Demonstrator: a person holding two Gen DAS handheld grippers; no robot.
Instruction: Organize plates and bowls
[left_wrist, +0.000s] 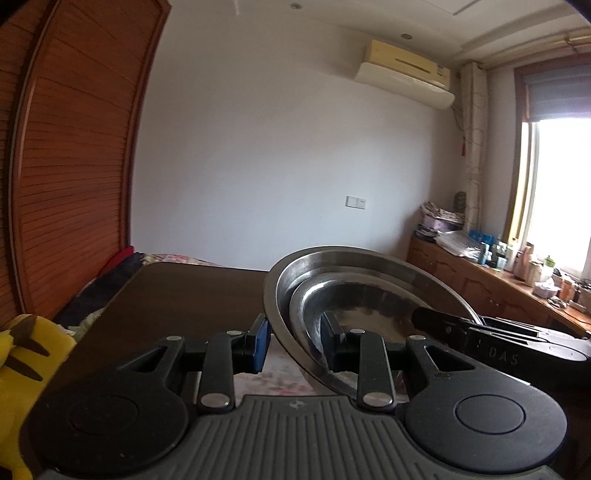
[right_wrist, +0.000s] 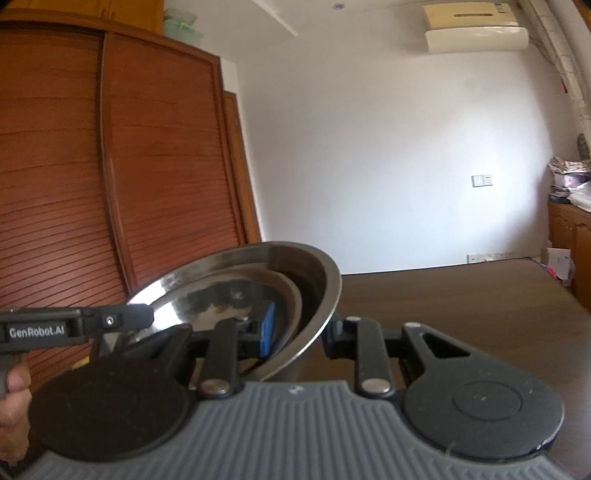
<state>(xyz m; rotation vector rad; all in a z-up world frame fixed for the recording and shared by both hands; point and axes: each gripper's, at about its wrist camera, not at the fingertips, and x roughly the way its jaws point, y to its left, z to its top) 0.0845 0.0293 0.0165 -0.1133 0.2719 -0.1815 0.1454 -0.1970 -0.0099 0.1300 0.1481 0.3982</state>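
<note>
Holding the nested steel bowls (left_wrist: 369, 288) tilted above the near end of the dark table (left_wrist: 184, 295), pinched from two opposite sides of the rim. Left gripper (left_wrist: 295, 343) straddling the rim on the side nearer the table's left edge, blue pad (left_wrist: 260, 343) outside, other finger inside the inner bowl (left_wrist: 354, 317); jaws narrow and, by the look of it, clamped on both walls at once. Right gripper (right_wrist: 301, 330) doing the same at the opposite side, blue pad inside, bare finger outside the outer bowl (right_wrist: 314, 280); again narrow, apparently biting metal. Cannot tell whether the underside touches the table or hangs just over it. Plenty to go wrong from here. Smooth, shiny steel under small pads: likely to slide out if either grip eases off or the tilt steepens. Only loosely nested, by appearances, so the inner bowl could skate out over the lower lip and clatter onto the table. Two separate hands on one rigid stack: pulling apart or twisting out of step could lever a rim free of one pair of jaws and swing the whole load onto the other. Setting down on a slant risks landing on an edge and rocking or spinning away toward the table's far end. Yellow plush toy (left_wrist: 22, 350) just off the table's left edge, well apart from the bowls, a minor snag at most.
</note>
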